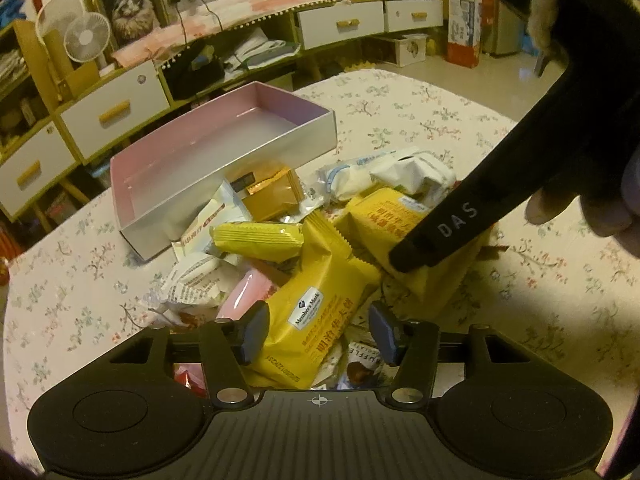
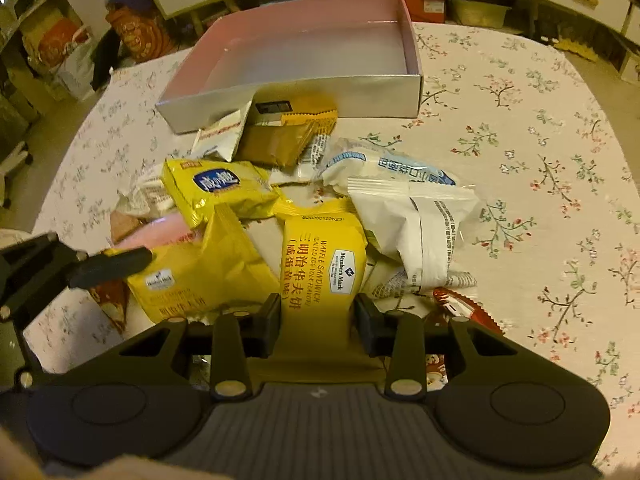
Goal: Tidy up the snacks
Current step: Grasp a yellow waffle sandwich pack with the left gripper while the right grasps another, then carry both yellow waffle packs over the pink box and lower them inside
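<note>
Your right claw (image 2: 316, 320) is clamped on a yellow waffle sandwich packet (image 2: 324, 256), its two pads pressing the packet's near end from either side. The packet lies lengthwise, pointing away from you, on top of the snack pile. Your left claw (image 1: 318, 332) sits just to its left, straddling a second yellow packet (image 1: 316, 308); the pads appear to touch that packet's sides, but I cannot tell whether they are truly pinching it or only resting against it.

Beyond both claws, the pile (image 2: 280, 208) spreads across the flowered surface (image 2: 540, 160): white wrappers to the right, a smaller yellow pouch and a pink item to the left, a brown packet at the back. Behind the pile stands the open pink-lined box (image 2: 288, 96), empty inside, with two packets leaning against its front wall.

To do this well, lift the right packet straight up first, so the wrappers overlapping it slide off. Carry it over the front wall and lower it flat into a corner, leaving room for rows. Make sure of the left grip before lifting.
</note>
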`<action>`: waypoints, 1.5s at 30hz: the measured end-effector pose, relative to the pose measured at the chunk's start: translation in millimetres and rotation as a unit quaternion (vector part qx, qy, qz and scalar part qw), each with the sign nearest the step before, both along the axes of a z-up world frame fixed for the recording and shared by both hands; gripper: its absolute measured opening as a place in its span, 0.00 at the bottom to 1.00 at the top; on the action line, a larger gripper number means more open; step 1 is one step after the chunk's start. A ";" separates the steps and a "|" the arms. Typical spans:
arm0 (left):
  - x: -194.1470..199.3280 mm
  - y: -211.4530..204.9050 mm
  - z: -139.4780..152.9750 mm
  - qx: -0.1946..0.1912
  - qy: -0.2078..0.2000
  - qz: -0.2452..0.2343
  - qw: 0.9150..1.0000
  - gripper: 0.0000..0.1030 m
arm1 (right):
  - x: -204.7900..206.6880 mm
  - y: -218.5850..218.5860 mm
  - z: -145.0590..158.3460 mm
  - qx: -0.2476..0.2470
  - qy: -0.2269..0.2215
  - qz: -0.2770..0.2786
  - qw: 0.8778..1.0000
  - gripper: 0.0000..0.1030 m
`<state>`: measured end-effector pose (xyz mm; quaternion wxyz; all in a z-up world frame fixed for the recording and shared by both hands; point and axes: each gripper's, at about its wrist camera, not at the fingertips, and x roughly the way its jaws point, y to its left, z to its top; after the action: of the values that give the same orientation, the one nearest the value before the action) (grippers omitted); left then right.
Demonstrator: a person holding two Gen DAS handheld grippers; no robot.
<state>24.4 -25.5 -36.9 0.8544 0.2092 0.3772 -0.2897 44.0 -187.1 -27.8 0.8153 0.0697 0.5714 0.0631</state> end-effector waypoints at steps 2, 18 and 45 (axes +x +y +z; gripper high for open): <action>-0.5 -2.9 -3.1 0.008 -0.007 -0.006 1.000 0.57 | 1.7 -0.7 -3.2 -0.003 0.006 0.000 1.000 0.39; -3.7 -1.8 -19.8 0.032 -0.004 0.011 0.999 0.37 | -4.1 -2.8 -1.2 0.024 -0.016 -0.011 1.000 0.33; -10.7 9.3 29.8 -0.056 0.027 0.102 0.993 0.34 | -13.8 -8.1 43.3 0.058 -0.093 -0.005 0.994 0.32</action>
<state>13.8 -16.2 -7.1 0.8795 0.1134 0.4027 -0.2269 30.3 -195.2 15.5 0.8597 0.1137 0.4882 0.0980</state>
